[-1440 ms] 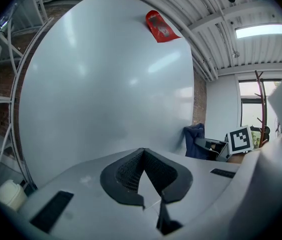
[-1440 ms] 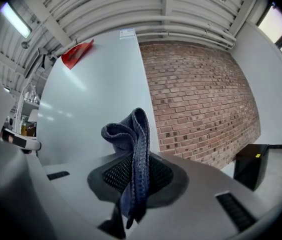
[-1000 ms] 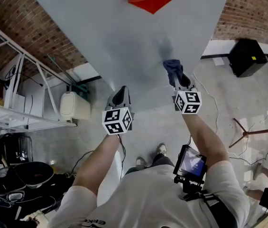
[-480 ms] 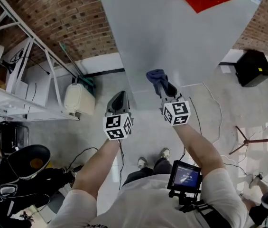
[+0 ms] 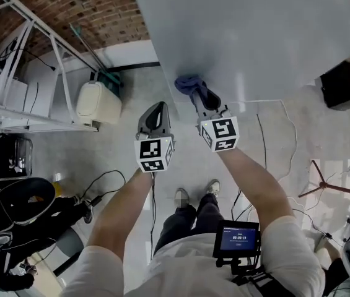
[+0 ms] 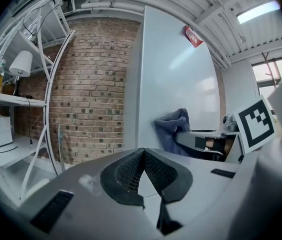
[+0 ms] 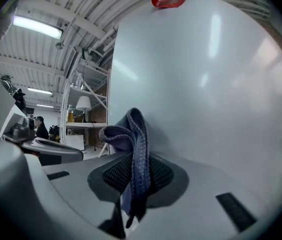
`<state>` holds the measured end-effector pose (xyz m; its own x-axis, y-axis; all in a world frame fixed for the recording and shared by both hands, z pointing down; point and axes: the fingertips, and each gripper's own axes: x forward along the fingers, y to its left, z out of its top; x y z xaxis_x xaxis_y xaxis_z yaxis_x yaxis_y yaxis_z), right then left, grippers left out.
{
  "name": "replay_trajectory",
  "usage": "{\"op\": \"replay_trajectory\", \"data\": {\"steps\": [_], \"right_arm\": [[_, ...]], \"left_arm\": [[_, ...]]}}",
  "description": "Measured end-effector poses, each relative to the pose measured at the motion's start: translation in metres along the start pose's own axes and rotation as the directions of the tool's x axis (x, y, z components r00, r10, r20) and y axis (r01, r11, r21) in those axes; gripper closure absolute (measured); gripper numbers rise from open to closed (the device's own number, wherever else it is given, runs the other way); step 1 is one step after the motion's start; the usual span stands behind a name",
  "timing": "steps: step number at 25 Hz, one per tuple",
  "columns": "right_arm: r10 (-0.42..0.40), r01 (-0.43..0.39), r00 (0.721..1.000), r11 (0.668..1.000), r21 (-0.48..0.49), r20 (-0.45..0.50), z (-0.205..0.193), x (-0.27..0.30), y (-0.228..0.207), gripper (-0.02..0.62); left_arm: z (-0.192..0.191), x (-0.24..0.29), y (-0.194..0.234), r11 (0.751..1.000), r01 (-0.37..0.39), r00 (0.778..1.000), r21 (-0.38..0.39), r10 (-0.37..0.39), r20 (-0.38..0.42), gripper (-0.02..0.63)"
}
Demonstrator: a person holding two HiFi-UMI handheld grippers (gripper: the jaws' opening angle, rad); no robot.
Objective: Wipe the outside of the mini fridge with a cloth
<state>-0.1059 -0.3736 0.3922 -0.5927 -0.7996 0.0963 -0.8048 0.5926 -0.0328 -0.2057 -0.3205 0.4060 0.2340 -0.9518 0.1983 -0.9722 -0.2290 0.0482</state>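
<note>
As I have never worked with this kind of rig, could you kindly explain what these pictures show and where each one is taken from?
There is no robot here: a person holds a two-jaw gripper in each hand. The head view comes from a camera on the person's head, looking steeply down past the arms to the feet and the concrete floor. The other two views come from cameras riding on each gripper, looking along its jaws. The cubes with square markers are parts of the grippers. The right gripper is shut on a blue cloth, held up to the pale grey side of the fridge, near its left edge. The left gripper is shut and empty, just left of that edge. On the floor lie cables and a white container, beside a metal rack.
</note>
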Motion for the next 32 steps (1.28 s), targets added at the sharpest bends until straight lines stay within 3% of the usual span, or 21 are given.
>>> {"op": "replay_trajectory", "data": {"steps": [6,13,23,32], "right_arm": [[0.024,-0.024,1.0,1.0,-0.02,0.015,-0.007,-0.014,-0.01,0.532],[-0.018,0.018,1.0,1.0,-0.014,0.021,-0.013,-0.053,-0.063,0.532],[-0.147,0.147,0.989,0.989,-0.002,0.008,-0.023,-0.111,-0.17,0.532],[-0.303,0.304,0.953,0.953,0.011,-0.019,-0.034,-0.16,-0.273,0.532]], "left_arm": [[-0.015,0.016,-0.027,0.999,0.031,0.999,-0.02,-0.031,-0.011,0.603],[-0.017,0.039,-0.084,0.997,0.071,0.997,-0.032,-0.072,-0.006,0.603],[-0.016,0.081,-0.173,0.985,0.17,0.985,-0.031,-0.17,-0.01,0.603],[-0.016,0.108,-0.224,0.976,0.217,0.976,-0.02,-0.217,-0.014,0.603]]}}
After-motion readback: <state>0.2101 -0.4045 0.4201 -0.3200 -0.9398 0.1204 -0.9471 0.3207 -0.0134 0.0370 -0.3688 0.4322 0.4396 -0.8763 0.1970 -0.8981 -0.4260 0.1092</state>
